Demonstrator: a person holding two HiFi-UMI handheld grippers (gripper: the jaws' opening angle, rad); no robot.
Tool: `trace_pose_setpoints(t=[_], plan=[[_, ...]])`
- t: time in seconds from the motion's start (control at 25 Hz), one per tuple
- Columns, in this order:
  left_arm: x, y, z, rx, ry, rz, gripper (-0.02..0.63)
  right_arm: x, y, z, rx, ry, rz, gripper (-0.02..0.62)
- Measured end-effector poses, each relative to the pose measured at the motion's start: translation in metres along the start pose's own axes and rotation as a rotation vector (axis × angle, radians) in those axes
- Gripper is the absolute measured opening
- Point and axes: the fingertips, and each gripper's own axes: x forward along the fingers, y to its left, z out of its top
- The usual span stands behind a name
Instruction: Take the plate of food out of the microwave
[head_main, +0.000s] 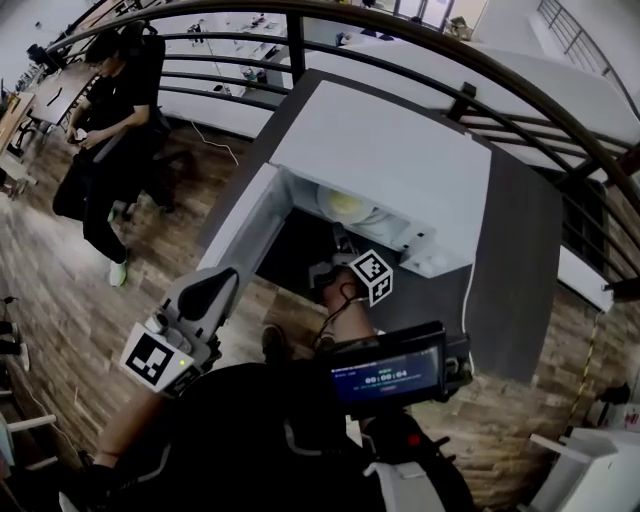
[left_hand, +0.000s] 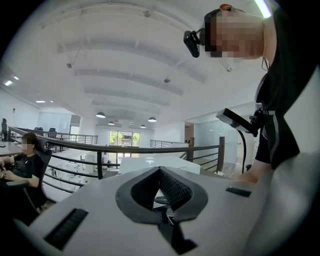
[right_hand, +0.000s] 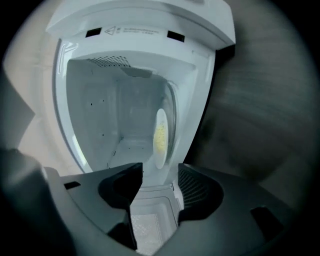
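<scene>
One microwave with its door open, one plate of food inside, and two grippers, neither holding anything.

The single white microwave (head_main: 400, 160) stands on a dark counter (head_main: 520, 260) with its door (head_main: 240, 225) swung open. The one plate (right_hand: 160, 137), carrying yellow food, sits inside the cavity. The right gripper (right_hand: 160, 170) faces the opening, its jaws spread wide and clear of the plate. The left gripper (left_hand: 160, 171) is held well away from the microwave, jaw tips pressed together on nothing. One seated person (head_main: 115, 110) is in the background.

Bright ceiling lamps (left_hand: 100, 115), dim grey microwave interior (right_hand: 115, 115), heavy fisheye bending, dark vignetted corners (soft blur there).
</scene>
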Motion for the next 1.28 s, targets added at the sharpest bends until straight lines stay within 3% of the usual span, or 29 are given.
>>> trace_pose_setpoints(t=[0.4,0.76,0.84,1.0,1.12,1.16,1.28], plan=[[-0.011,0.013,-0.005,-0.01,0.035,0.055,0.003,0.031,-0.004,0.013,0.199,-0.067,-0.027,0.204],[-0.016,0.021,-0.007,-0.005,0.04,0.08,0.003,0.039,-0.017,0.012,0.305,-0.083,-0.139,0.2],[-0.016,0.022,-0.008,-0.008,0.043,0.081,0.003,0.038,-0.022,0.01,0.32,-0.073,-0.182,0.11],[-0.019,0.022,-0.008,-0.013,0.051,0.078,0.003,0.035,-0.021,0.008,0.303,-0.064,-0.195,0.106],[-0.019,0.022,-0.01,-0.018,0.053,0.082,0.003,0.033,-0.017,0.005,0.301,-0.062,-0.184,0.075],[-0.019,0.023,-0.011,-0.019,0.054,0.083,0.003,0.032,-0.016,0.007,0.298,-0.067,-0.175,0.037],[-0.018,0.021,-0.012,-0.02,0.052,0.079,0.003,0.029,-0.016,0.011,0.28,-0.086,-0.154,0.033]])
